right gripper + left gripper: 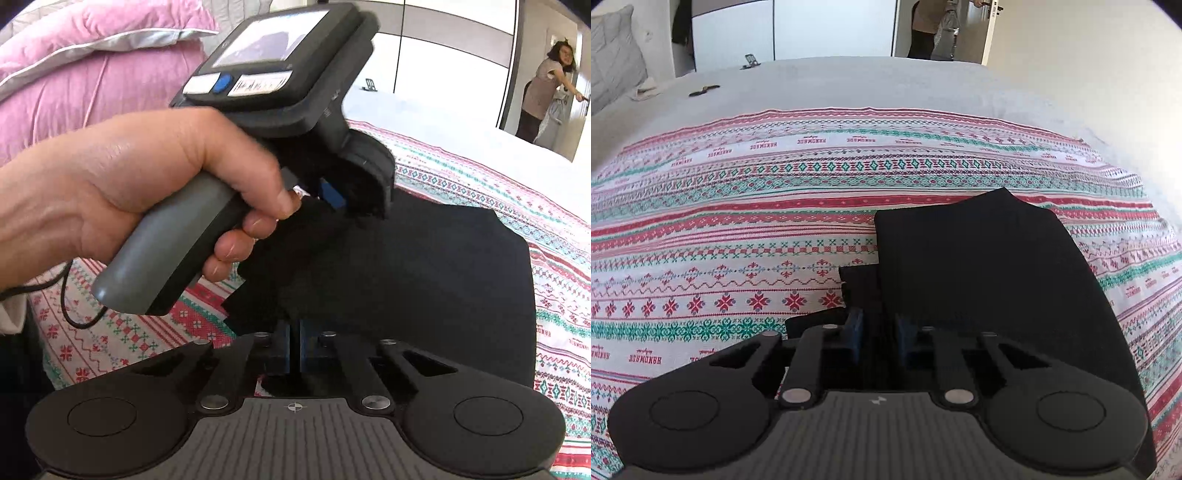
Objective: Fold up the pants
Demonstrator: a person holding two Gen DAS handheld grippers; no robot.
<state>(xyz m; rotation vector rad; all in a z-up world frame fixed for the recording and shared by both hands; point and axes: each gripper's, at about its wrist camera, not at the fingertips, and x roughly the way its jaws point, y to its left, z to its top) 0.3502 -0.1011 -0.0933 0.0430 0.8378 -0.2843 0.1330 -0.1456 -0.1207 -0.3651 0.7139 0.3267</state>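
Black pants (982, 273) lie folded on a red, green and white patterned cloth (738, 229) on the bed. My left gripper (879, 332) is shut on the near edge of the pants, blue pads pinching the fabric. In the right wrist view the pants (424, 280) fill the middle. My right gripper (294, 347) is shut on their near edge. The left gripper (332, 195), held by a hand (129, 184), grips the pants further back and to the left.
The patterned cloth (554, 229) spreads over a grey bed (886, 85). A pink duvet (92, 74) lies at the left. A grey pillow (613, 55), small dark objects (703, 90) and a phone stand (750, 61) lie at the far side. A person (543, 88) stands at a doorway.
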